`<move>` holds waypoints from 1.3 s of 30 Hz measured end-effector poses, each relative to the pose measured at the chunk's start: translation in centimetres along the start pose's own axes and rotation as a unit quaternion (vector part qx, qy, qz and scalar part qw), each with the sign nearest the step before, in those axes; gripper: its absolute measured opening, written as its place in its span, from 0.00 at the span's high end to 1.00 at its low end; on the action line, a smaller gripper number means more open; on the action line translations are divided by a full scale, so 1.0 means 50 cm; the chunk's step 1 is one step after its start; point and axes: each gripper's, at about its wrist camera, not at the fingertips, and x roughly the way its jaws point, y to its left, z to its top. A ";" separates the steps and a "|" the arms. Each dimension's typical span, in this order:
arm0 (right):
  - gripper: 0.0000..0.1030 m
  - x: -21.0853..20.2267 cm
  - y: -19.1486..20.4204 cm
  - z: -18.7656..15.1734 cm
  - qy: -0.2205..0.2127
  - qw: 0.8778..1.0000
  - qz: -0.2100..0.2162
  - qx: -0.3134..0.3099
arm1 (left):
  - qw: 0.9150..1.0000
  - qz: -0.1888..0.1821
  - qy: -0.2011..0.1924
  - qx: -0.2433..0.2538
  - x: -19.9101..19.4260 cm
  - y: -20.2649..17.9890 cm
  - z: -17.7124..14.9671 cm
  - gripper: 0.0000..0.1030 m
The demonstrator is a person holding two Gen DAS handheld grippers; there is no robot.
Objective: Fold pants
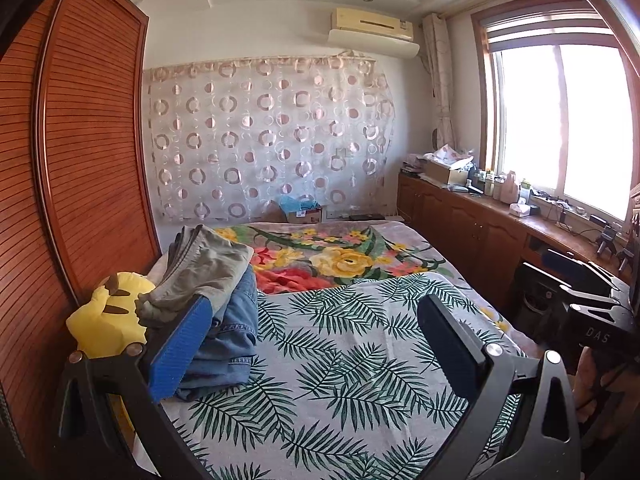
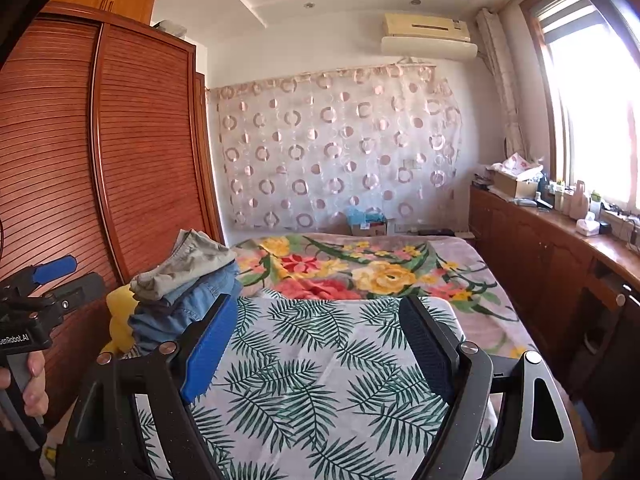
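Now, tools: I see my left tool (image 1: 316, 344) and right tool (image 2: 320, 348) spread apart, empty.
Pants: stack (image 1: 216, 292) on bed's (image 1: 344, 364) left edge.
Nearby: yellow plush (image 1: 110, 312), wardrobe (image 1: 80, 140) beside stack.

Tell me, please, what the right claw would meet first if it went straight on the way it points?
Probably the leaf-print sheet on the bed: the open right claw points slightly downward over it, nothing between. Depth is unclear.

Home bedroom. Bed (image 1: 360, 360) under leaf-print and floral blankets; tall louvred wooden wardrobe (image 1: 88, 140) alongside; wall air conditioner (image 1: 372, 26); circle-patterned curtain (image 1: 268, 136) on far wall; low wooden cabinets (image 1: 472, 220) cluttered with bottles beneath sunny window (image 1: 560, 120); yellow plush toy (image 1: 108, 316).
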 end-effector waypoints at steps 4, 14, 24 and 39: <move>0.18 -0.001 -0.009 0.004 0.001 1.000 0.000 -0.001 | 1.000 0.000 0.000 -0.001 0.000 0.002 -0.001 0.00; 0.18 -0.007 -0.014 0.003 -0.002 1.000 -0.004 -0.005 | 1.000 0.000 -0.001 0.001 0.000 0.004 -0.001 0.00; 0.18 -0.010 -0.019 0.004 -0.001 1.000 -0.002 -0.003 | 1.000 0.000 -0.001 0.001 0.000 0.002 0.000 0.00; 0.18 -0.012 -0.017 0.004 -0.002 1.000 -0.003 -0.006 | 1.000 0.001 0.000 0.001 0.001 0.002 -0.002 0.00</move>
